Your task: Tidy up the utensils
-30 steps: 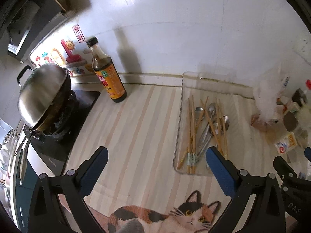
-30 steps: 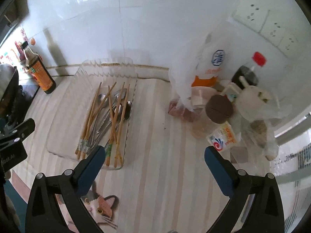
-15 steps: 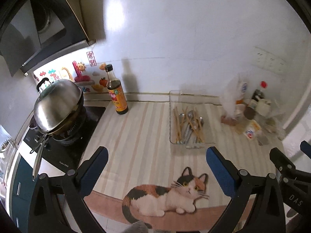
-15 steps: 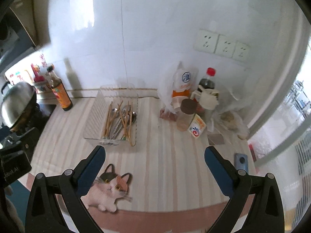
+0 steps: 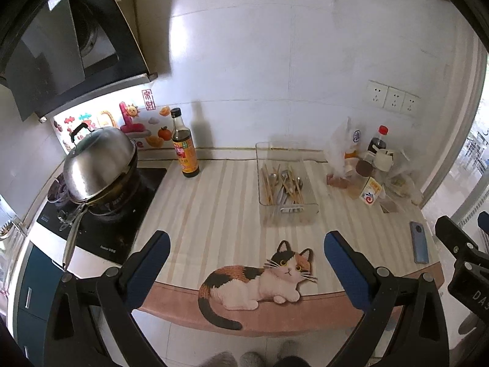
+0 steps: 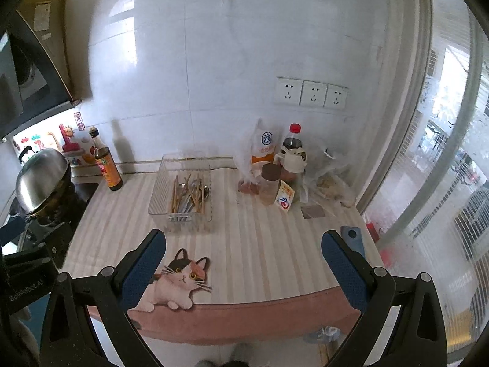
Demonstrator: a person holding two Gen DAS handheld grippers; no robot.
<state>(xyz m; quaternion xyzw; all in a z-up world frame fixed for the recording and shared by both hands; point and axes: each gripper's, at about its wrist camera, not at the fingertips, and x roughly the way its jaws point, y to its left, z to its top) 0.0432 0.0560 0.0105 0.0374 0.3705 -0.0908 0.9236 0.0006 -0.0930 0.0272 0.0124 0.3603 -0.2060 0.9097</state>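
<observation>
A clear plastic tray [image 5: 308, 211] sits on the striped counter near the back wall and holds wooden chopsticks [image 5: 266, 183] and metal spoons [image 5: 284, 177] mixed together. The tray [image 6: 159, 195] also shows in the right wrist view, with chopsticks [image 6: 174, 194] and spoons [image 6: 183, 202] inside. My left gripper [image 5: 243, 253] is open and empty, well back from the counter's front edge. My right gripper [image 6: 243, 252] is open and empty, also held back from the counter.
A soy sauce bottle [image 5: 184, 148] stands left of the tray. A lidded wok [image 5: 97, 162] sits on the stove at far left. Bottles, bags and jars [image 5: 366, 165] crowd the right back corner. A phone [image 5: 419, 246] lies near the right edge. A cat picture [image 5: 262, 281] marks the mat's front.
Both grippers have pulled far back and up from the tray. The tray, once close under the fingers, now lies far away across the counter. Both stayed open.
</observation>
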